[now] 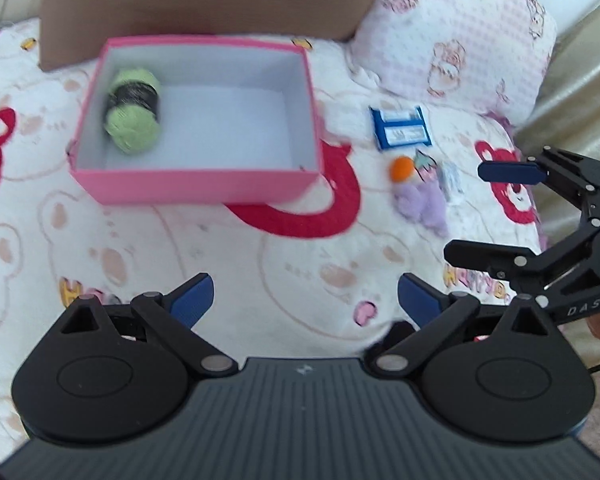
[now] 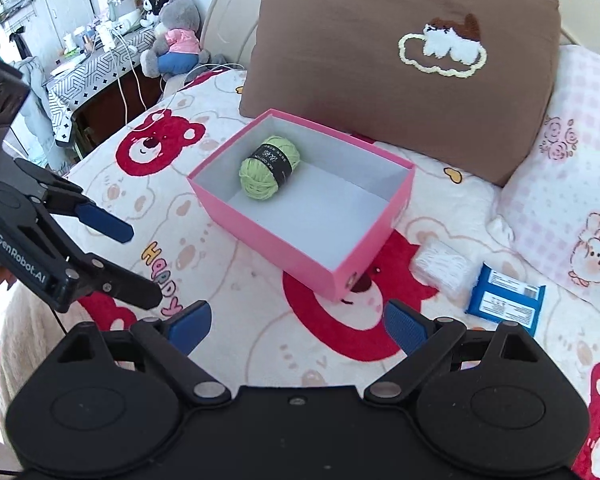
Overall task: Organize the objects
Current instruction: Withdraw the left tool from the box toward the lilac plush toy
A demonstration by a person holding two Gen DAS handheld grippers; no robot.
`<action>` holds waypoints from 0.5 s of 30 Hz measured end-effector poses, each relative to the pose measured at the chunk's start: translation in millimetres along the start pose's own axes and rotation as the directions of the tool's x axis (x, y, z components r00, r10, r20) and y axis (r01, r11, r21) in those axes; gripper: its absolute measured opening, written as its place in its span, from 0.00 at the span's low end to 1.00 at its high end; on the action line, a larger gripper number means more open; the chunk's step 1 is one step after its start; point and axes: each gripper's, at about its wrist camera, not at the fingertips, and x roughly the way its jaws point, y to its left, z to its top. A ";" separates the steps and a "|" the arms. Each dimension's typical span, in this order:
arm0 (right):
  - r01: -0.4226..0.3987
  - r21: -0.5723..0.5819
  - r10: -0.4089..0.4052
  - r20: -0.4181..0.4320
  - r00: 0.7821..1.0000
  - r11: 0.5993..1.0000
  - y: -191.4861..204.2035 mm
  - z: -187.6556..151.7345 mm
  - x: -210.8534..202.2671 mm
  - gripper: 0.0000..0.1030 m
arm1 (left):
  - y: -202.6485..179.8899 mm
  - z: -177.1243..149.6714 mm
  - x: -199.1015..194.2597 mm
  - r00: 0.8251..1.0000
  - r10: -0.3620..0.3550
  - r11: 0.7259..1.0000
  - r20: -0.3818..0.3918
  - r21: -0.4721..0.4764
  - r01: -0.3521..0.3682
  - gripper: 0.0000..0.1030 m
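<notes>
A pink box sits open on the bed, just in front of a brown pillow. A skein of green yarn lies inside it, against the far left wall. To the right of the box, on the bear-print blanket, lie a blue packet, a white packet and a purple plush toy with an orange pompom. The left gripper and the right gripper both hover over the near part of the blanket, fingers spread wide and holding nothing.
</notes>
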 end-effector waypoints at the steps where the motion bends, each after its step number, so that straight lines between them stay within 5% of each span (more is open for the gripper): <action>1: -0.001 -0.002 0.001 0.006 1.000 1.000 -3.5 -5.3 -2.6 0.93 | -5.0 -1.6 4.4 1.000 0.004 1.000 -0.008 0.005 -0.004 0.97; 15: 0.015 0.060 -0.015 -0.002 1.000 0.998 -56.5 -69.7 -21.7 0.92 | -67.3 -11.5 54.7 0.994 -0.031 0.995 -0.102 0.090 0.040 0.96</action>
